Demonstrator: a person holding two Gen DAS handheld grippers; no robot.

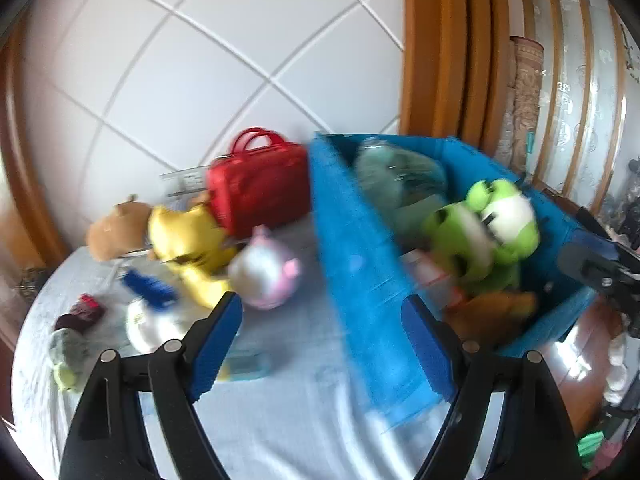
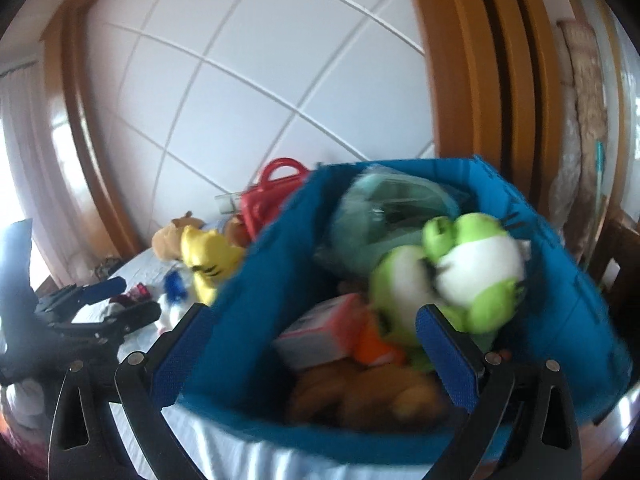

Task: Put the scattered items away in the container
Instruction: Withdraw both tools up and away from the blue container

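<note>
A blue fabric bin (image 1: 360,264) (image 2: 256,300) stands on the table. Inside lie a green frog plush (image 1: 484,228) (image 2: 468,268), a teal plush (image 1: 396,176) (image 2: 384,216), a brown plush (image 2: 360,396) and a pink box (image 2: 320,332). My left gripper (image 1: 324,344) is open and empty, with the bin's near wall between its fingers. My right gripper (image 2: 312,356) is open and empty over the bin's near edge. On the table left of the bin lie a yellow plush (image 1: 188,244) (image 2: 208,260), a pink-white plush (image 1: 264,272), a red handbag (image 1: 260,184) and a brown plush (image 1: 116,228).
The round table (image 1: 288,420) has a pale cloth. Small items lie at its left: a blue-white toy (image 1: 152,300), a dark red item (image 1: 82,312), a greenish item (image 1: 68,352). A white tiled wall and wooden door frame (image 1: 440,48) stand behind.
</note>
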